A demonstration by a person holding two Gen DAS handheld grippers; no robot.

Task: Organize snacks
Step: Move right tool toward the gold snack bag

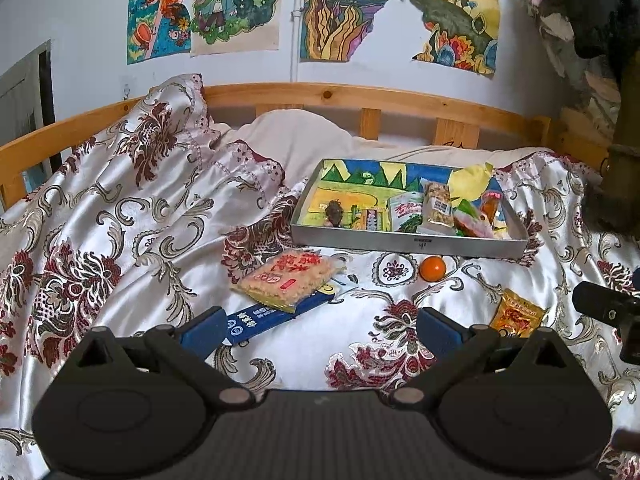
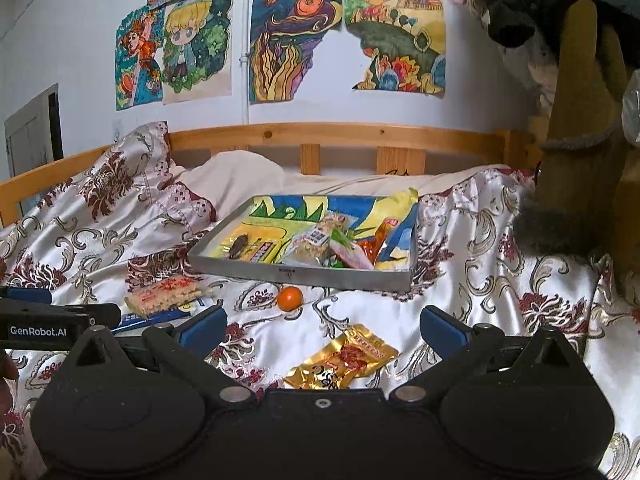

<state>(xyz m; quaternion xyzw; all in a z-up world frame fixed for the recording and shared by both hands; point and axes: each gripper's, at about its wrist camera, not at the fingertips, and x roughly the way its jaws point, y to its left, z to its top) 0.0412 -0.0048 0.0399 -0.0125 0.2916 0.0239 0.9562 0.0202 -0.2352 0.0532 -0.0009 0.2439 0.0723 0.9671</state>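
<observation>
Hovering both grippers low over the bed (image 1: 360,320), I hold nothing; my left gripper (image 1: 320,330) has its fingers spread wide and released, and my right gripper (image 2: 322,330) is the same, fingers parted with only quilt and a packet between them. Judging by how things lie, the job is partly done; the tray (image 1: 400,245) sits further up the bed and already holds a cluster of snacks at its right end: a yellow bag (image 1: 470,180), a green-and-white pouch (image 1: 406,212), a clear nut packet (image 1: 438,204) and a few small wrappers I cannot tell apart; its left half is bare apart from the drawing that lines it. Four things are left outside; the rice cake (image 1: 290,280) lies left of centre, resting on top of a blue box (image 1: 276,314); the orange (image 1: 433,268) sits just in front of the tray wall, near but apart from it; the gold packet (image 2: 344,360) lies right under my right fingers, closest of all. I reckon that packet is the natural next pick for the right side, and the rice cake for the left; the slippery quilt could make thin wrappers slide as I close on them.
</observation>
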